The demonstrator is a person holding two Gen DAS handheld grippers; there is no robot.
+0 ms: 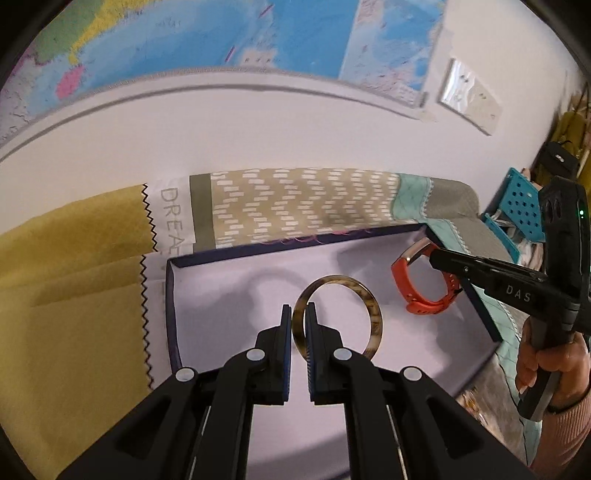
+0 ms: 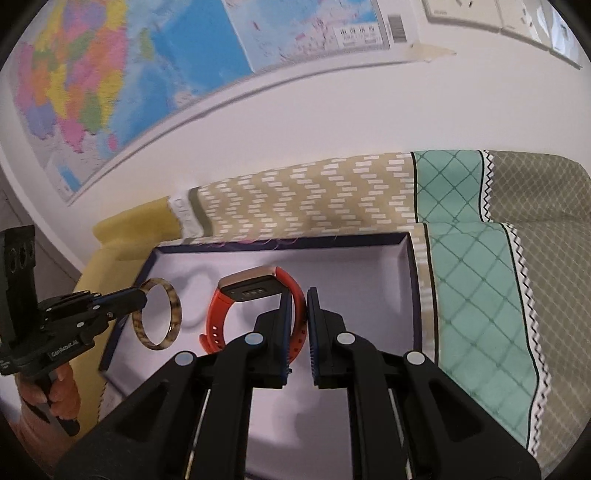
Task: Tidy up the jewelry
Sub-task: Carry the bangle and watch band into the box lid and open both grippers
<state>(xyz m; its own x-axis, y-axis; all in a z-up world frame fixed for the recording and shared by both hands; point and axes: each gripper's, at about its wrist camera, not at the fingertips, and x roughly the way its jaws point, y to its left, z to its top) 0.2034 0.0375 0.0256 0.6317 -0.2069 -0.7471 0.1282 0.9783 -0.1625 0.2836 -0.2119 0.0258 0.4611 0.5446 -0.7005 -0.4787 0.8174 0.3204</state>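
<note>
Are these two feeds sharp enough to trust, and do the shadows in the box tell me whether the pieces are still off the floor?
Left wrist view: bangle crisp, wall map smeared, fisheye bends the edges. Its shadow sits apart on the box floor, so it looks lifted. Right wrist view: orange watch sharp, map blurred; its shadow is partly hidden.

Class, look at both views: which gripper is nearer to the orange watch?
Right. The right gripper is shut on the orange watch's strap, holding it over the box. The left gripper, beside it, grips the bangle instead.
</note>
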